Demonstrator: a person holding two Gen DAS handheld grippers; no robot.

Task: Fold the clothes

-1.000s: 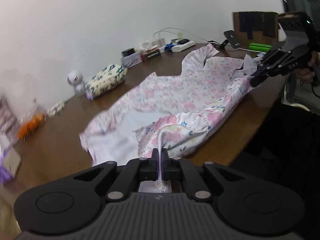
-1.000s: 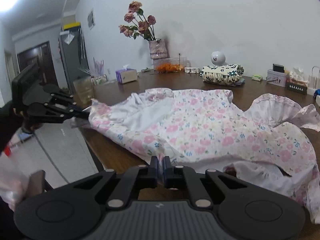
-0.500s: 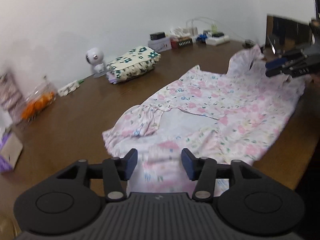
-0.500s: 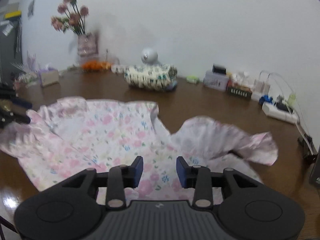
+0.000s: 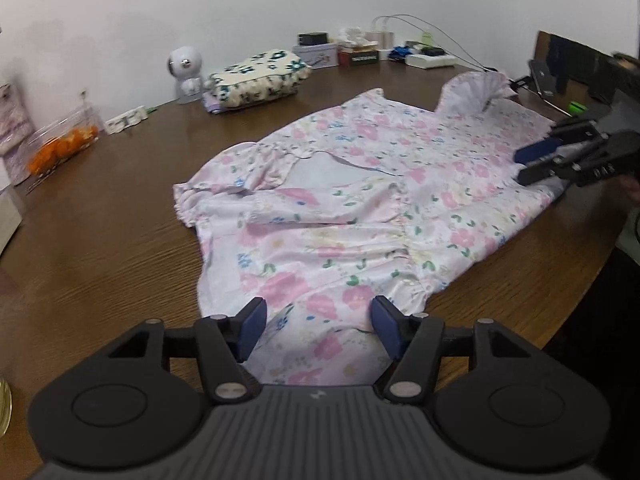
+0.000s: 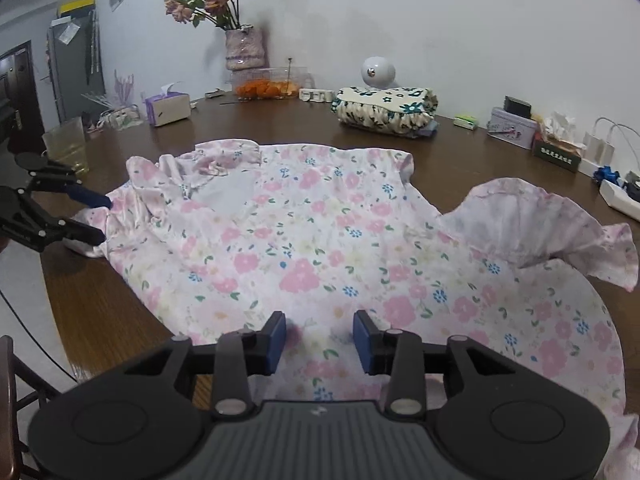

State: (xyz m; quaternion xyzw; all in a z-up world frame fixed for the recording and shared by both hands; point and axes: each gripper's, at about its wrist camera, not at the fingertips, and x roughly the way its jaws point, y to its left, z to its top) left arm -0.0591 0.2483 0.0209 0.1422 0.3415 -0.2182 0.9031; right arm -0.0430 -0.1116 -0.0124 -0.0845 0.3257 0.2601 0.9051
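Grippers let go, dress flat on table

Left gripper (image 5: 318,330) sits w/ jaws apart over the near end of the floral dress (image 5: 360,200); jaws have just been opening, cloth lies under and between the blue pads (image 5: 252,328) but they don't pinch it. Right gripper (image 6: 319,342) is the same: jaws parted, just been opening, nothing clamped, pink-flower fabric showing in the gap.

Each gripper shows up in the other's view, at opposite ends of the dress. Both hover at its edge, fingers spread, near the table's front rim.

Dress is spread across the brown wooden table (image 5: 100,240), mostly flat. A plain white inner patch shows near the gathered sleeve end. One ruffled corner at the far right stands up, curled, not lying down.

Beyond the dress, along the wall: folded floral bundle (image 6: 384,110), small round white camera (image 6: 378,72) just behind it, clear tub of orange fruit (image 6: 266,86), vase w/ roses (image 6: 244,46), tissue box (image 6: 166,108), tin box and power strip w/ cables at the right end.
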